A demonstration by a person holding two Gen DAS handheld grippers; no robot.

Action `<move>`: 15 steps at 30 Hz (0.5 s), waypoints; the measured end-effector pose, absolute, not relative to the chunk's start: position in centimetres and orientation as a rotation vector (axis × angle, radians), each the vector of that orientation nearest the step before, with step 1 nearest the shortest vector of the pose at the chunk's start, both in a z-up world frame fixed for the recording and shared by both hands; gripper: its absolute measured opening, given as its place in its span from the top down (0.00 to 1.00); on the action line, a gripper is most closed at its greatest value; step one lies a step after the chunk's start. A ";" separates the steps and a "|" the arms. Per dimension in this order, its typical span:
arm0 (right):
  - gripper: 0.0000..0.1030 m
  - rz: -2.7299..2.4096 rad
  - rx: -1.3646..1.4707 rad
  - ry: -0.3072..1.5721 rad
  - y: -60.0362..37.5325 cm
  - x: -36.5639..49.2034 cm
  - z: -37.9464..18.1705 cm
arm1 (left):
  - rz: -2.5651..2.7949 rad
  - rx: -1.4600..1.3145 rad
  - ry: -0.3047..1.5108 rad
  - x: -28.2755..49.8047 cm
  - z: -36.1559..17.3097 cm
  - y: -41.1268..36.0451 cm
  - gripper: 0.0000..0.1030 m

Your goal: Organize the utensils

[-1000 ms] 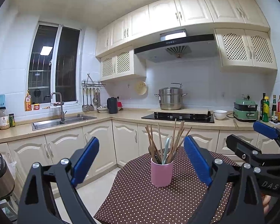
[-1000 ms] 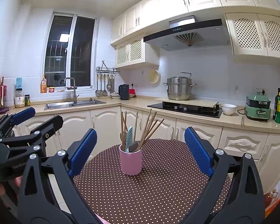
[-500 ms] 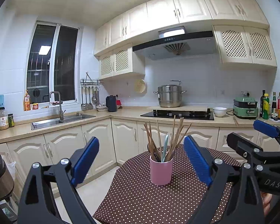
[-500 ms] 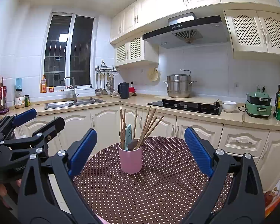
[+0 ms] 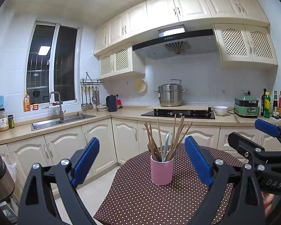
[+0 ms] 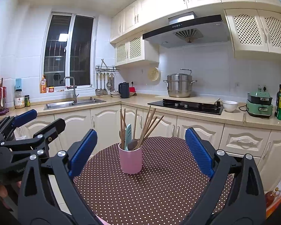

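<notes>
A pink cup stands upright on a round table with a brown polka-dot cloth. It holds several wooden chopsticks, a pale green utensil and a dark spoon. It also shows in the right wrist view. My left gripper is open and empty, held back from the cup. My right gripper is open and empty, also short of the cup. Each gripper shows at the edge of the other's view.
Kitchen counters run behind the table with a sink, a hob bearing a steel pot, a white bowl, a green cooker and bottles. Floor lies left of the table.
Both wrist views have tilted slightly, so the cup and table sit a little higher and further off. Both grippers stay open and empty.
</notes>
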State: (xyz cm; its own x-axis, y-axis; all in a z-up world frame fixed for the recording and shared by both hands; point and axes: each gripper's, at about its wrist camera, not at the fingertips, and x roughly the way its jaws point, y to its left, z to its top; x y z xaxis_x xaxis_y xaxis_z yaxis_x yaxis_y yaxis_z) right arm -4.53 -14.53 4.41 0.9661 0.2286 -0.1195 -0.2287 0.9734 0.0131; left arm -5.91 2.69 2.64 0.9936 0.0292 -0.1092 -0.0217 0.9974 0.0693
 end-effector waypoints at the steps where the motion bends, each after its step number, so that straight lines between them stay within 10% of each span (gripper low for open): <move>1: 0.10 0.232 0.000 0.121 -14.5 -4.5 4.4 | 0.026 0.068 0.110 -5.9 2.6 2.7 0.12; 15: 0.09 0.229 -0.001 0.124 -14.7 -4.5 4.2 | 0.024 0.070 0.114 -5.9 2.7 2.7 0.12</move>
